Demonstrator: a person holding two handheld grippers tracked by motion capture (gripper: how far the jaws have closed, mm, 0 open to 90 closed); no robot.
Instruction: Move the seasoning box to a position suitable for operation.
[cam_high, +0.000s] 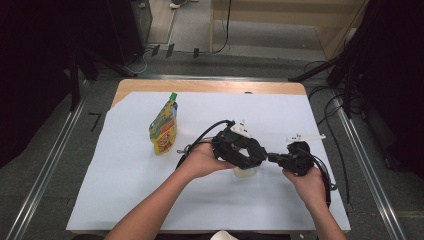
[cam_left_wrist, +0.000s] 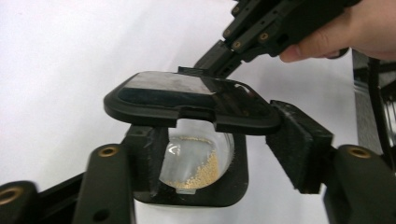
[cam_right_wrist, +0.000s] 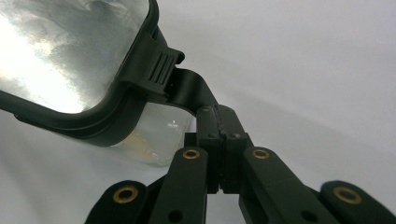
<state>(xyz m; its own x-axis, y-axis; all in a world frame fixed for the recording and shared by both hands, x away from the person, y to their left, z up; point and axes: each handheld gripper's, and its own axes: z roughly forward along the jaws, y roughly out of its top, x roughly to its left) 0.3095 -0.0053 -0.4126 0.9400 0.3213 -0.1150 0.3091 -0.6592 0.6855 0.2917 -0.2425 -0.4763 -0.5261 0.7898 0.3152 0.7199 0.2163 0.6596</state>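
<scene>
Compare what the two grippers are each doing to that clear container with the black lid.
The left gripper has its jaws spread around the clear container; the right gripper is shut on the lid's tab. The left gripper grasps the body from the side; the right gripper tips the black lid up at one edge. Both are hand-held and meet at the same container.

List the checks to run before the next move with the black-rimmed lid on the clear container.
1. Right gripper clamped on the lid's black tab: ok.
2. Black-rimmed clear-panelled lid tilted up off the clear plastic container: ok.
3. Left gripper bracing the container on both sides: cannot tell, the lid hides one pad's contact.
4. Small yellow grains settled inside: ok.
5. Yellow green-capped pouch apart from both grippers: ok.
</scene>
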